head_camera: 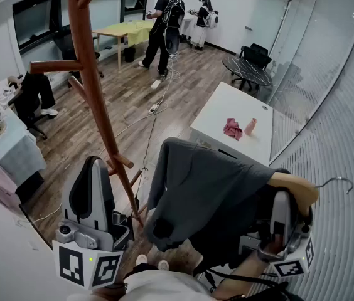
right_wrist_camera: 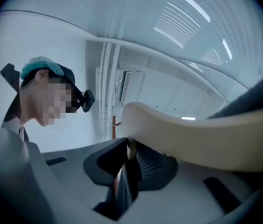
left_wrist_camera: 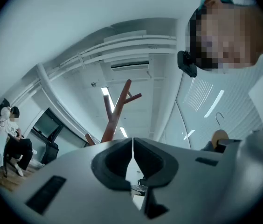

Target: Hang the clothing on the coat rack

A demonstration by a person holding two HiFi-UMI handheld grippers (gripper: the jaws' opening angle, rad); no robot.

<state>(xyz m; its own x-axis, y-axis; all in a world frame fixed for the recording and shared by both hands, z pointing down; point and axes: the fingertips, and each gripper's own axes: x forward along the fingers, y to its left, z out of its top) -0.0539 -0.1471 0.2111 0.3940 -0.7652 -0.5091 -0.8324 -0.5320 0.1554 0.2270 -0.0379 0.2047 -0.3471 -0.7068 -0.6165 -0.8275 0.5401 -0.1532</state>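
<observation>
Clamped on the hanger, the right gripper is presenting the garment right of the rack, while the left gripper, jaws together and empty, is idling; lifting onto a peg probably follows.

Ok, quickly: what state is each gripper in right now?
Left gripper: shut, empty.
Right gripper: shut on the wooden hanger carrying the grey garment.

Pink cloth on white table; black chairs

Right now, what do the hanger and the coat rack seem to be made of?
The hanger: probably pale wood, smooth matte surface; its hook looks like thin grey metal wire. The coat rack: probably wood, reddish-brown, smooth with slight sheen, branch-like pegs.
</observation>
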